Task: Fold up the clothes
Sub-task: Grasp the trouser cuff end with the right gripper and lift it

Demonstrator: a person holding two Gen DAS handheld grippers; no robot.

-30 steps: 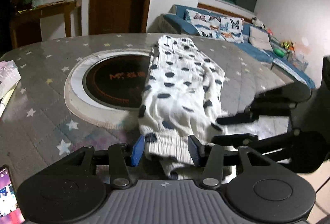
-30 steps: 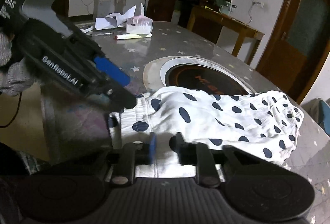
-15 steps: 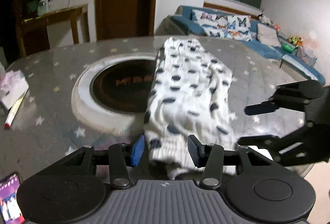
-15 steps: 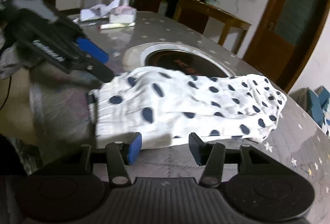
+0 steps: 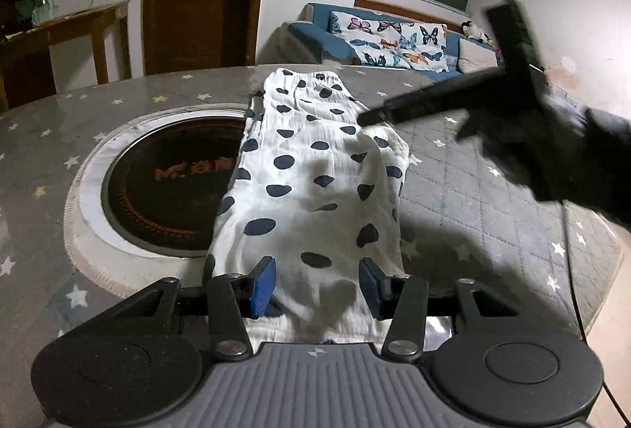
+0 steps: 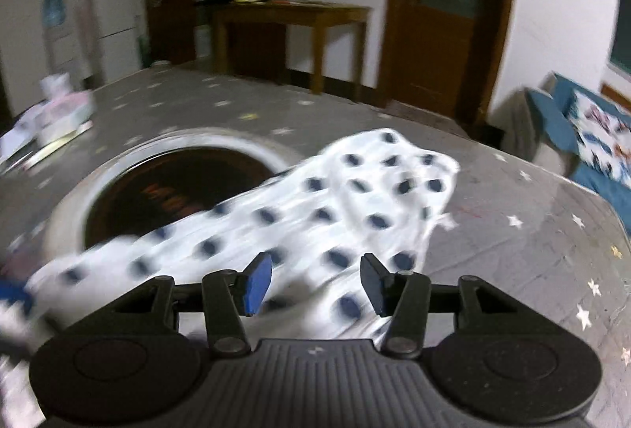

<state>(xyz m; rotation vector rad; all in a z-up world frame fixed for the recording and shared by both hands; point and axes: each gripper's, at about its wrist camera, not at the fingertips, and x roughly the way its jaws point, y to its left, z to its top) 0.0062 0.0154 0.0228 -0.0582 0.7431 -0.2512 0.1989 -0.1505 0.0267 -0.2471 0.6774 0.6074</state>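
With the polka-dot trousers (image 5: 311,187) lying in a long folded strip on the counter (image 5: 473,199), partly over its round hob (image 5: 165,183), both grippers, left (image 5: 317,286) and right (image 6: 317,284), hover with jaws wide, holding nothing, probably lining up another fold.

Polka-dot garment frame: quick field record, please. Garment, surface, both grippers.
garment: white polka-dot garment, lying lengthwise in a folded strip, partly over the round inset
surface: star-print table; round inset beside the garment
left gripper: open, fingers either side of the garment's near end
right gripper: open, over the garment's edge; view blurred
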